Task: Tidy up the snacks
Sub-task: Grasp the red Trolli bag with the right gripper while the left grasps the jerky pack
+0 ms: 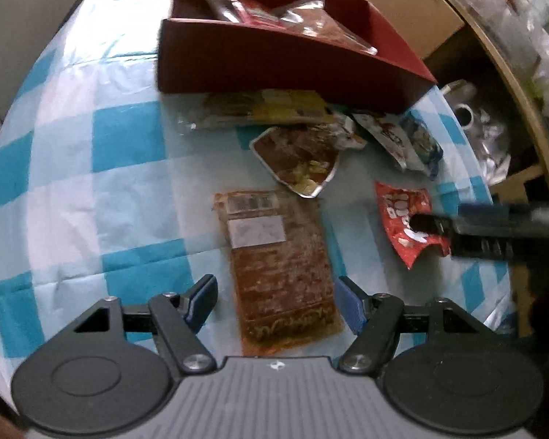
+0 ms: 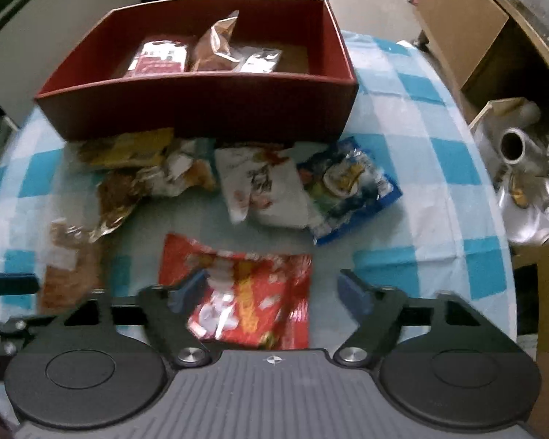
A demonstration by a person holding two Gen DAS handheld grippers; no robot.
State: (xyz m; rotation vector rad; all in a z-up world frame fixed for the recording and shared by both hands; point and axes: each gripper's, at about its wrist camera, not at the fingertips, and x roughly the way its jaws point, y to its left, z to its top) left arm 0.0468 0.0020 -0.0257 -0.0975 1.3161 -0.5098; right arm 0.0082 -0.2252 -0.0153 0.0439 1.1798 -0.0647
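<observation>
A dark red box [image 1: 274,66] [image 2: 201,106] stands at the back of the table with a few snack packs inside. My left gripper [image 1: 276,298] is open, its fingers on either side of a long brown snack pack [image 1: 278,259] lying flat. My right gripper [image 2: 274,292] is open over a red snack bag [image 2: 245,292] [image 1: 406,219]; it shows in the left wrist view [image 1: 443,225] above that bag. A white pack [image 2: 263,186], a blue pack [image 2: 347,190], a yellow pack [image 1: 271,108] and a brown foil pack [image 1: 300,161] lie in front of the box.
The table has a blue and white checked cloth [image 1: 91,168] [image 2: 439,168]. Cardboard boxes [image 2: 461,18] and crumpled foil with a foil roll [image 2: 519,168] are off the table's right edge.
</observation>
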